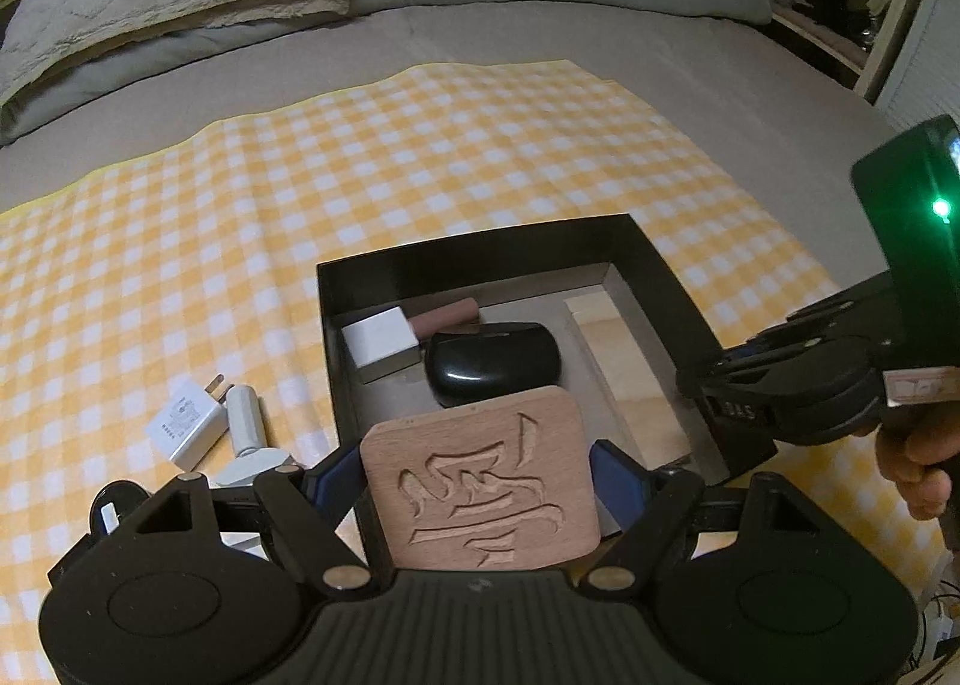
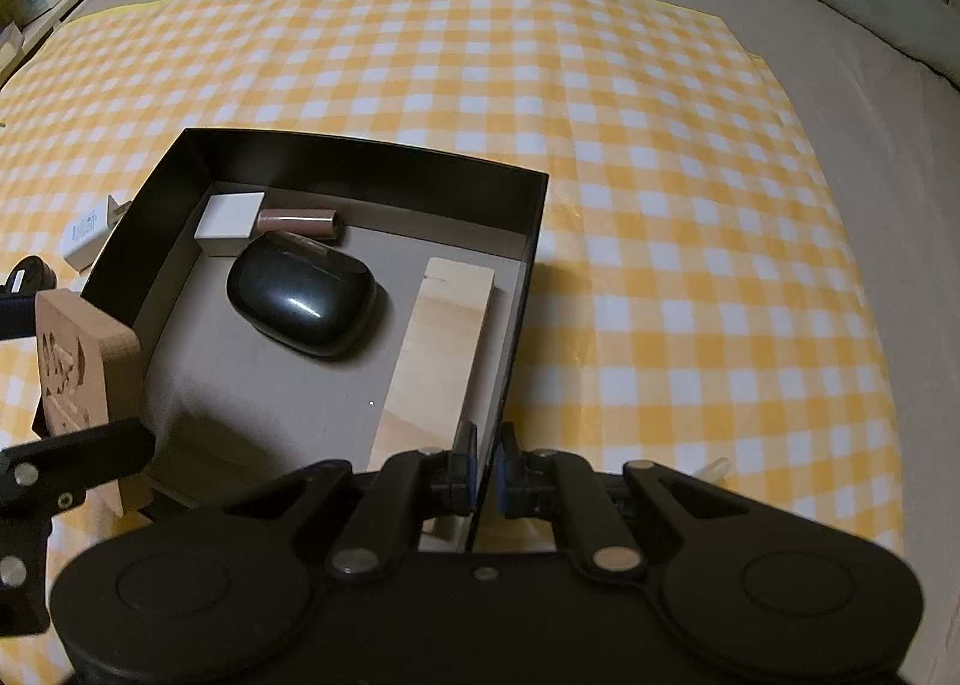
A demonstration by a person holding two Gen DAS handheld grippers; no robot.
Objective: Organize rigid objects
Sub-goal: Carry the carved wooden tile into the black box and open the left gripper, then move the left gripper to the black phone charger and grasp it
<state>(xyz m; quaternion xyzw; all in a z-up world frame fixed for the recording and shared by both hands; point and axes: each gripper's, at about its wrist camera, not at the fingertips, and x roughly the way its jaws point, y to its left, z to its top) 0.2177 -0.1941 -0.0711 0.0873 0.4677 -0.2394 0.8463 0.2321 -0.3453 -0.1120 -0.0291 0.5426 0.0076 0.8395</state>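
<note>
Left claw (image 1: 480,475): grips carved wooden block (image 1: 483,481) above black box (image 1: 480,241), near-left.
Right claw (image 2: 485,472): pinches box's near-right wall.

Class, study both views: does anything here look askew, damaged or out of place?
Nothing is damaged or spilled. Still outside the black box, on the checked cloth to its left, lie a white plug adapter and a white cylindrical item, at loose angles.

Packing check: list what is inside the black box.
Inside the black cardboard box: white cube, brown cylinder, glossy black case, pale wooden plank. The plank's near end is covered by the claw.
</note>
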